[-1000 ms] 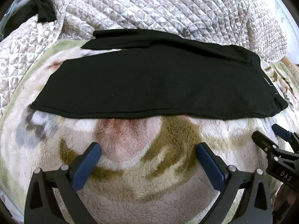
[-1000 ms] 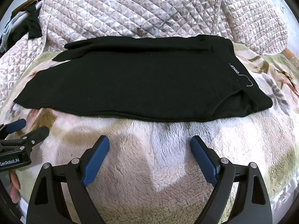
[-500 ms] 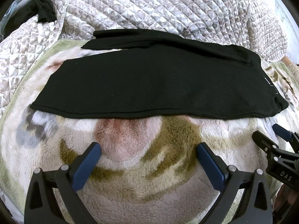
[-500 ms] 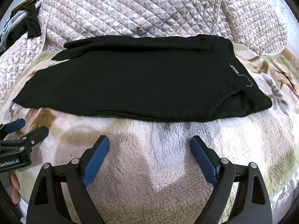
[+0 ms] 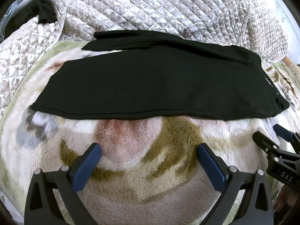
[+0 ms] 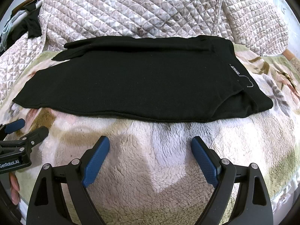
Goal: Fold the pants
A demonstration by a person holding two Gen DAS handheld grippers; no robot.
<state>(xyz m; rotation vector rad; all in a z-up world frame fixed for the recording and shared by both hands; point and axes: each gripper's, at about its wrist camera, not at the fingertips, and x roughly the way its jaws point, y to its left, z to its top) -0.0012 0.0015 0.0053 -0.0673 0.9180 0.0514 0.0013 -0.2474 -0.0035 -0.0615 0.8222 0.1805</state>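
Where it lies flat, black pants look folded lengthwise.

The black pants lie flat across a fleece blanket, laid crosswise, one leg folded over the other. Beyond them rises a quilted bedspread. The left claw hovers over bare blanket near the pants' front hem, jaws wide apart. The right claw shows at the blanket's right edge.
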